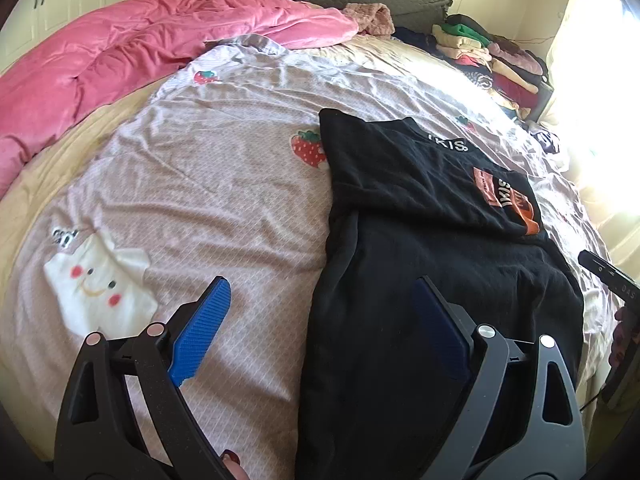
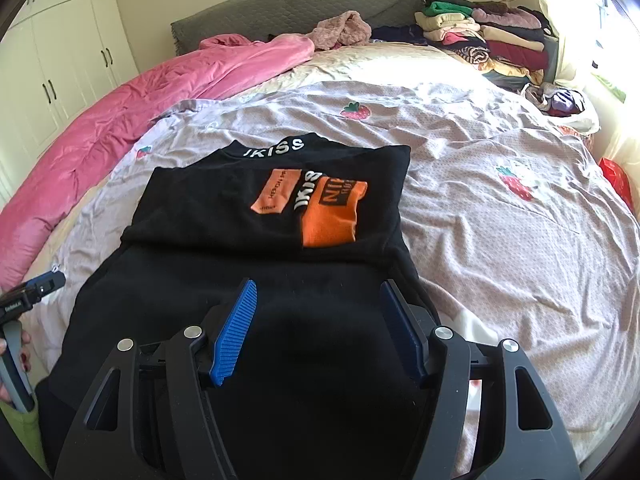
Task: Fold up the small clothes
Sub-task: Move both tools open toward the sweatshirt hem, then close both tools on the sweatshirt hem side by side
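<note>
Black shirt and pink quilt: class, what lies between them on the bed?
Only the strawberry-print sheet lies between the black shirt and the pink quilt; nothing else rests on that stretch. The left wrist view shows it most clearly.

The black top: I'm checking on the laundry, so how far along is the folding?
Done: the black top lies on the bed, sides folded in, and a folded stack sits by the headboard. In hand: nothing; left gripper and right gripper are open. Left: folding it shorter.

Pink duvet (image 2: pixel 120 112), strawberry-print sheet (image 2: pixel 500 216), grey headboard (image 2: pixel 288 8), white wardrobe (image 2: pixel 60 60)
</note>
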`<state>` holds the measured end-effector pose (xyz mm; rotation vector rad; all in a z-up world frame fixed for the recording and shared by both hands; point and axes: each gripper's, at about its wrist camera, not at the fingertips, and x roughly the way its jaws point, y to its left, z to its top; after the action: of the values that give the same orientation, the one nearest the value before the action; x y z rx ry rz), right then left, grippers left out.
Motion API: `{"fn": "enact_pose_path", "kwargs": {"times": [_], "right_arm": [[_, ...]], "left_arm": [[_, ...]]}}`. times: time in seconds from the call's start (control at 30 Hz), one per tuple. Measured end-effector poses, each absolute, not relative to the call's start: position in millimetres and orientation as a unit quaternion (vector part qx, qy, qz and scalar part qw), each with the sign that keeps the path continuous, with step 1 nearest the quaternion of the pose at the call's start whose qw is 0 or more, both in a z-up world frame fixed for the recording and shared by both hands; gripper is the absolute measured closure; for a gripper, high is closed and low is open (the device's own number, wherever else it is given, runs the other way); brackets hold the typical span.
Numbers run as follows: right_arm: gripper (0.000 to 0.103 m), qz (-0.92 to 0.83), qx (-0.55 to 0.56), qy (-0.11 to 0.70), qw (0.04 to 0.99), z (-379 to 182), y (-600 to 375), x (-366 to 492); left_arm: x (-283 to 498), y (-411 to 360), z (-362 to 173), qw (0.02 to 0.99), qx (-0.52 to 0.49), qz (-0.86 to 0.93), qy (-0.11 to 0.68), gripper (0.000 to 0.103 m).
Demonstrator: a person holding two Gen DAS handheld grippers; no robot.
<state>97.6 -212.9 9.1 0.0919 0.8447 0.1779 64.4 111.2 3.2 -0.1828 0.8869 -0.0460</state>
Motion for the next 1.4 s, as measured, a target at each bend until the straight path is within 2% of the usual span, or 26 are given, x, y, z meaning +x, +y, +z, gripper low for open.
{"fn": "enact_pose_path", "kwargs": {"times": [0.57, 1.2, 1.3, 1.33, 1.4], "right_arm": [[0.040, 0.077, 0.043, 0.412, 0.907, 4.3, -241.4, 35.8], [0.041, 0.074, 0.059, 0.464, 0.881, -48.0, -261.1, -17.5], [0.052, 0.080, 0.059, 0.473, 0.876, -55.6, -258.1, -16.9], [0.055, 0.082, 0.056, 0.473, 0.876, -57.0, -256.7, -16.9], [0.065, 0.078, 0.051, 0.473, 0.876, -59.7, -255.9, -15.9]], "left_arm": [[29.8, 100.6, -12.5, 0.891, -0.074, -0.022, 0.447, 0.018], [-1.1, 91.7, -40.0, 0.874, -0.055, -0.013, 0.482, 0.018], [-3.9, 89.7, -42.7, 0.872, -0.052, -0.011, 0.487, 0.019], [-4.3, 89.4, -44.6, 0.870, -0.053, -0.011, 0.490, 0.025], [-3.5, 89.4, -47.3, 0.868, -0.057, -0.011, 0.493, 0.027]]}}
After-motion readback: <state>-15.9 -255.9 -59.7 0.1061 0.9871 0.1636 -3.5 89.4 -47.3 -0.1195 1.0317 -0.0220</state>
